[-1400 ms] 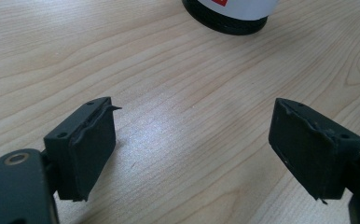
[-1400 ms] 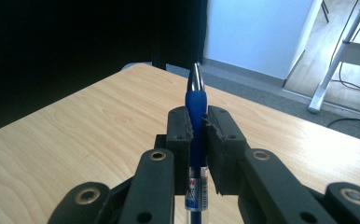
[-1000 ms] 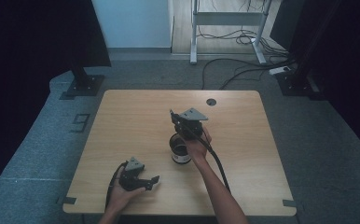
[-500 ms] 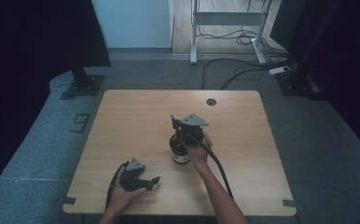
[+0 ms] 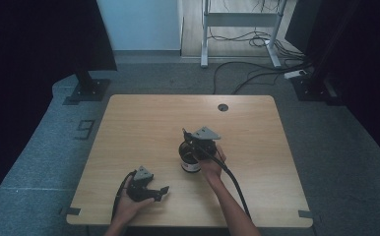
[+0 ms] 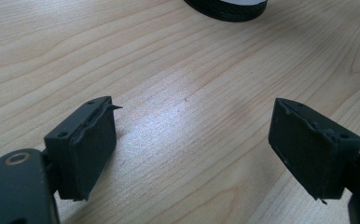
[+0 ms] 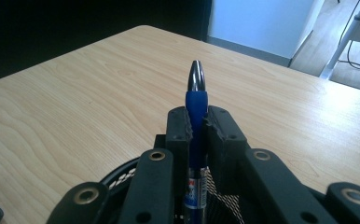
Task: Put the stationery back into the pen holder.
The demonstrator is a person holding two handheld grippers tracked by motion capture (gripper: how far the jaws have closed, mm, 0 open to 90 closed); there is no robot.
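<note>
A blue pen [image 7: 196, 100] with a dark metal tip stands upright between the jaws of my right gripper [image 7: 197, 119], which is shut on its barrel. A black mesh pen cup [image 7: 122, 175] lies directly beneath. In the high view the right gripper [image 5: 192, 140] hangs over that cup [image 5: 190, 163], near the table's middle. My left gripper [image 5: 159, 191] rests near the front left of the table, held in a hand. Its jaws [image 6: 192, 135] stand wide open over bare wood, with the cup's base [image 6: 227, 8] farther ahead.
The wooden table [image 5: 143, 123] has a round cable hole [image 5: 222, 107] at the back. A cable trails from the right gripper along the forearm [image 5: 235, 182]. Dark stands and floor cables surround the table.
The right gripper with the pen has moved slightly down and toward the person, closer over the cup. The left gripper has stayed put.
</note>
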